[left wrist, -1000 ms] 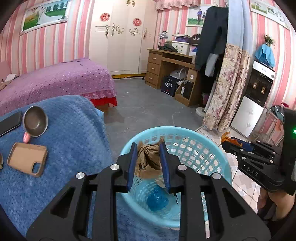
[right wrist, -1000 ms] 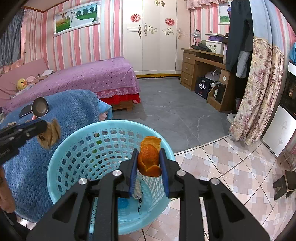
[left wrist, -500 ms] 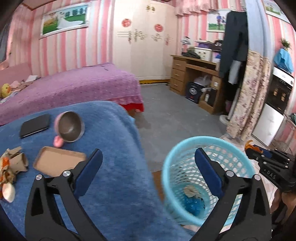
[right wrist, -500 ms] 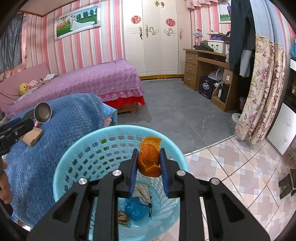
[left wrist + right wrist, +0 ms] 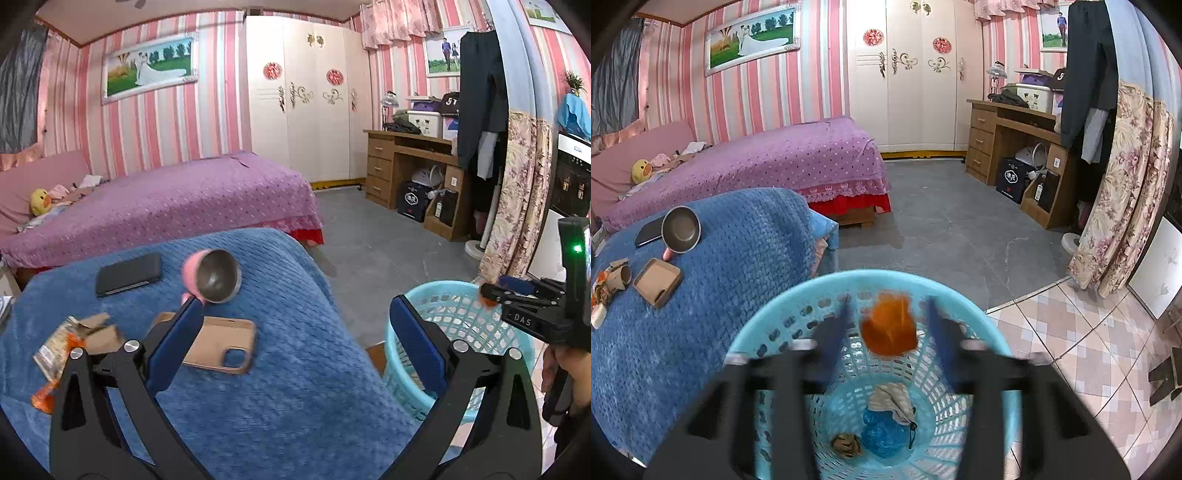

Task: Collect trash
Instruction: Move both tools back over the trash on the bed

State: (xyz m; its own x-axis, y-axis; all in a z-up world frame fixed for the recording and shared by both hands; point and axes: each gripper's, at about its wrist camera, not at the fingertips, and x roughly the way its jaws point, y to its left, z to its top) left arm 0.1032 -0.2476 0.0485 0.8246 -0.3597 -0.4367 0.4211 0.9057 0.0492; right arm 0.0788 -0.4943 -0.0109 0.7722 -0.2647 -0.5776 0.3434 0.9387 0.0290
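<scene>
Right gripper [image 5: 888,332] over the blue basket [image 5: 997,332]: jaws opening, blurred with motion. The orange peel [image 5: 889,328], pinched between them half a second ago, now sits loose in the gap with no pad touching it, just above the basket mouth. Judgement: released and falling in, not yet landed.

Basket floor already holds a blue bag [image 5: 884,435], a grey-brown scrap [image 5: 892,400] on top of it, and a small brown crumpled piece [image 5: 846,445].

Left gripper [image 5: 295,332]: jaws wide, nothing between them. A second ago it held a brown scrap over the basket; that scrap is gone from the jaws and the view has swung from the basket to the blue-blanketed tabletop [image 5: 295,387].

Remaining litter on the tabletop, far left: torn cardboard with a wrapper [image 5: 70,338] and an orange bit [image 5: 42,398]. Phone [image 5: 129,273], phone case [image 5: 221,343] and pink cup [image 5: 210,280] are probably not trash.

Meaning: two more pieces binned or nearly so; the left-hand cluster looks like the next pickup.
</scene>
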